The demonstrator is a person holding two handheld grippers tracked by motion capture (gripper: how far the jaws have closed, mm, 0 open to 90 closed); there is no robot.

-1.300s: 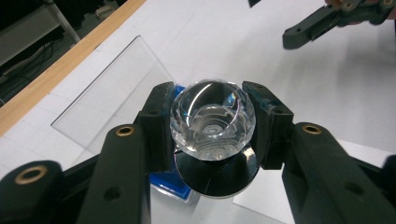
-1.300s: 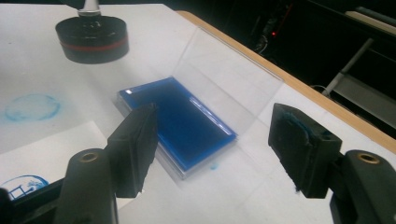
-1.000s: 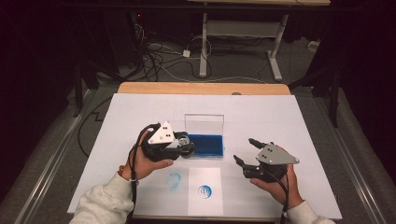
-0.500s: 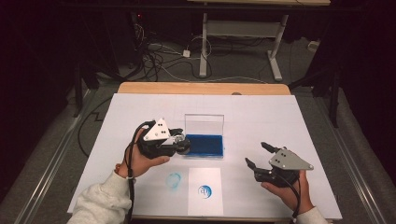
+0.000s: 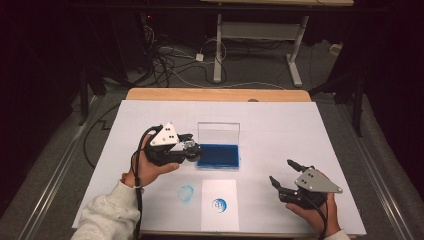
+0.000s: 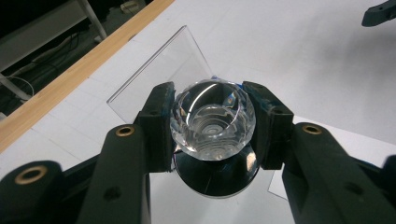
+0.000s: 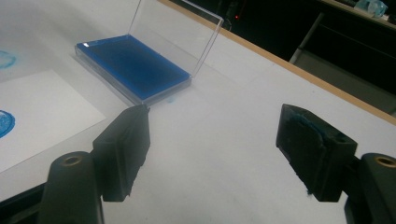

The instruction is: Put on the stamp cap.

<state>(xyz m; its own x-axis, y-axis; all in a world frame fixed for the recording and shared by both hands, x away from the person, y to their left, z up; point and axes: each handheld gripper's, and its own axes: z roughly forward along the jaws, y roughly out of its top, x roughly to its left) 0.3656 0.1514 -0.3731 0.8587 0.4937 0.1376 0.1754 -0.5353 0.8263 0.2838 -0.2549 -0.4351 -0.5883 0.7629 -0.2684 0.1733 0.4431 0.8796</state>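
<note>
Left claw (image 5: 192, 149) clamped, hand raised; right claw (image 5: 284, 178) empty, jaws just opening

paper: (image 5: 220, 204) white, flat, with a blue round mark
smudge: (image 5: 186, 193) blue, just beside the paper
table: (image 5: 310, 135) white

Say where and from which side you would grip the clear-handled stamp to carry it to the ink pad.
Grip the faceted clear knob across its widest girth, one pad on each side, as the left gripper does. The knob bulges above a flat black base, which must stay uncovered for inking.
</note>
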